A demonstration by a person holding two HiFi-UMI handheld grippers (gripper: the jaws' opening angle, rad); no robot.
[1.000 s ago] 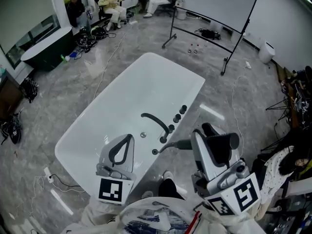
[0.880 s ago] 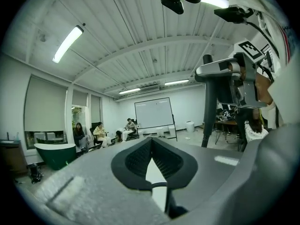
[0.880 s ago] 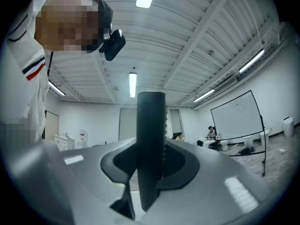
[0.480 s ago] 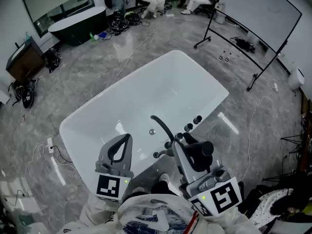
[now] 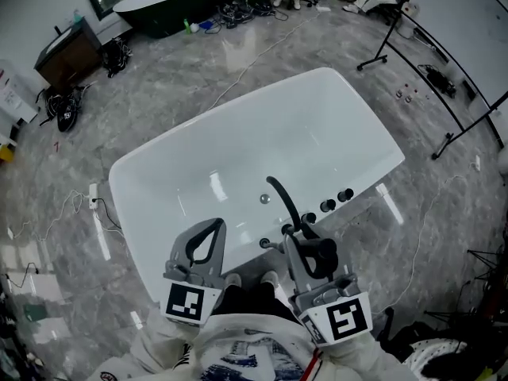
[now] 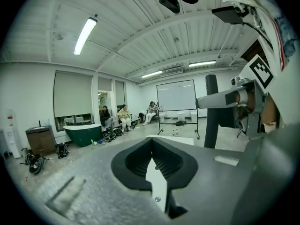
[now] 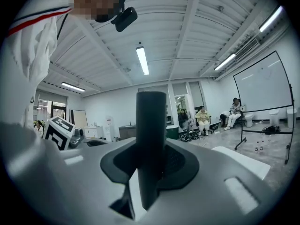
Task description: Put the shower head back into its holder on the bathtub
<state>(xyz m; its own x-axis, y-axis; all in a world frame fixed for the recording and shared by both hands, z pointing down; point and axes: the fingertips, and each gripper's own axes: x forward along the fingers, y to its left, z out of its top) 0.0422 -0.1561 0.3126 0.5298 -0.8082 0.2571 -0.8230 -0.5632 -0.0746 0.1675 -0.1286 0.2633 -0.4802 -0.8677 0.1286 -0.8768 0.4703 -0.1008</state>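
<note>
One white bathtub (image 5: pixel 238 145), one dark spout (image 5: pixel 282 198) at its near rim, two grippers: right gripper (image 5: pixel 295 240) clamped on the one shower head (image 5: pixel 321 254), left gripper (image 5: pixel 214 227) closed, empty.

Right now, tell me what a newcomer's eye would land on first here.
A white bathtub stands mid-floor in a grey open room. At its near rim the right gripper clamps the dark shower head, beside the black faucet. The left gripper is shut on nothing.

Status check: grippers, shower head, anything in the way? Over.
Left gripper shut, empty. Right gripper shut on shower head, not docked yet. Black spout close ahead on bathtub rim.
</note>
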